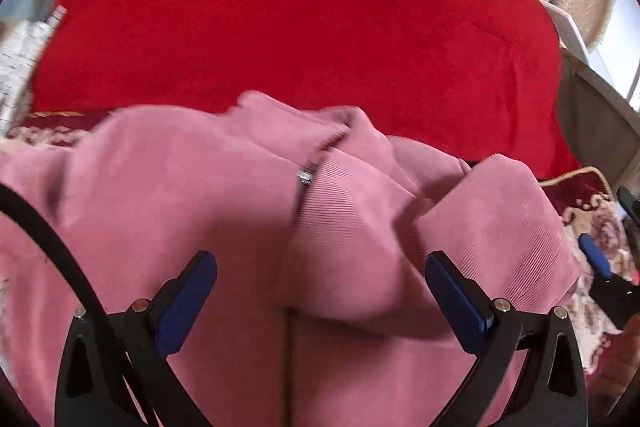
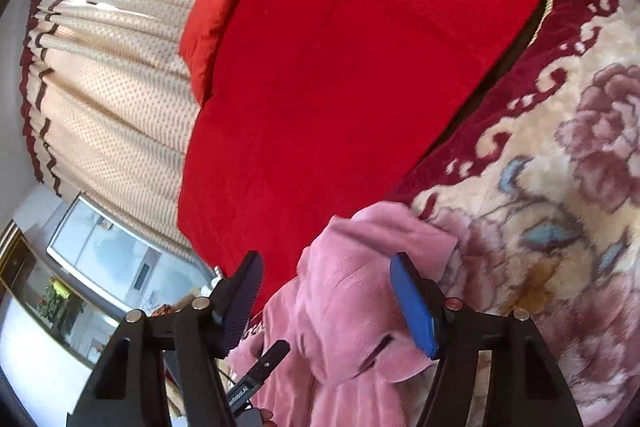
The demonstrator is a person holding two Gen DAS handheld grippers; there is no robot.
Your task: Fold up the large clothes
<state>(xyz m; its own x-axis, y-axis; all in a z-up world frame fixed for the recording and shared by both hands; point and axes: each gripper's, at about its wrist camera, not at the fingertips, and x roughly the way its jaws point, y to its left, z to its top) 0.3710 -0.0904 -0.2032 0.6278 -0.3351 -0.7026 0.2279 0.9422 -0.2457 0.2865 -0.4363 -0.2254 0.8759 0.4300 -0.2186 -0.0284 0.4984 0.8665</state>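
A pink ribbed garment (image 1: 248,195) with a zip pull (image 1: 306,175) lies bunched on the bed. My left gripper (image 1: 322,267) hovers over it, open wide, its blue pads (image 1: 188,303) on either side of a bulging fold without pressing it. In the right wrist view a crumpled end of the pink garment (image 2: 352,291) rises between the fingers of my right gripper (image 2: 326,277), which stands open; the blue pad (image 2: 414,307) is beside the cloth and the other finger is clear of it. A blue pad of the right gripper (image 1: 596,261) shows at the left view's right edge.
A red blanket (image 2: 340,75) covers the bed beyond the garment, with a red pillow (image 2: 210,27) at its far end. A floral plush cover (image 2: 560,211) lies under and to the right of the garment. Dotted cream curtains (image 2: 112,99), a window (image 2: 108,255) and a cabinet (image 2: 36,291) stand behind.
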